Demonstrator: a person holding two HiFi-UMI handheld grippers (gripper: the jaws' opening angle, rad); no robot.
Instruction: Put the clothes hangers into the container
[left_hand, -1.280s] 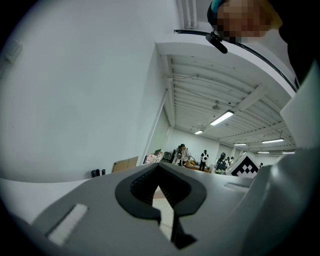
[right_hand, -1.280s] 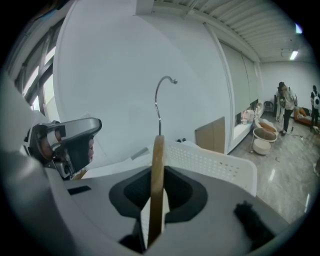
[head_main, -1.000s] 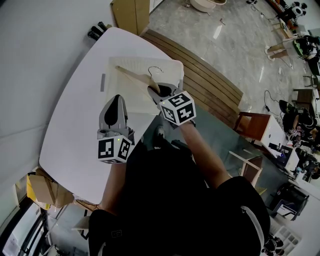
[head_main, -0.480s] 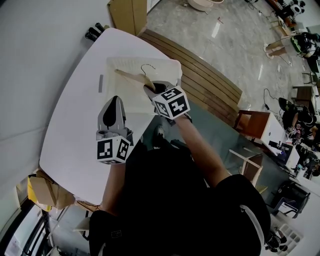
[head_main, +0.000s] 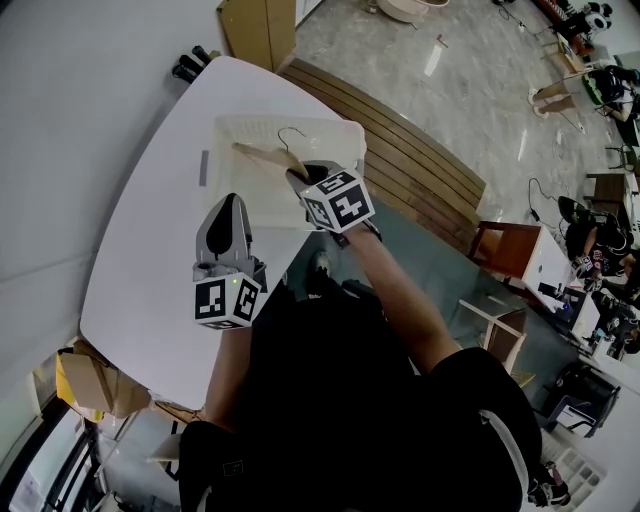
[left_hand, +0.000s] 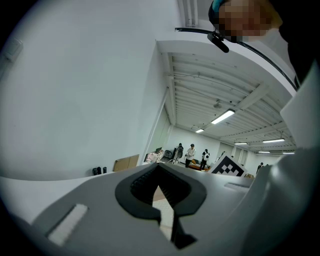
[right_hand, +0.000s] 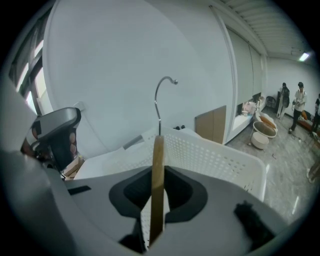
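Observation:
A wooden clothes hanger (head_main: 260, 154) with a metal hook (head_main: 291, 133) hangs over the white perforated basket (head_main: 345, 128) at the table's far side. My right gripper (head_main: 300, 177) is shut on one end of its wooden arm. In the right gripper view the wood (right_hand: 157, 170) stands edge-on between the jaws, with the hook (right_hand: 161, 92) above and the basket (right_hand: 215, 155) just behind. My left gripper (head_main: 232, 203) hovers over the white table (head_main: 150, 250), nearer me and left of the basket. Its jaws are together with nothing in them.
A slatted wooden bench (head_main: 410, 160) runs along the table's right side. A small grey strip (head_main: 205, 167) lies on the table left of the basket. Dark objects (head_main: 188, 64) and a cardboard panel (head_main: 262, 30) sit beyond the far edge. The wall is on the left.
My right gripper has carried the hanger a little left and farther over the basket. The left gripper has stayed where it was.

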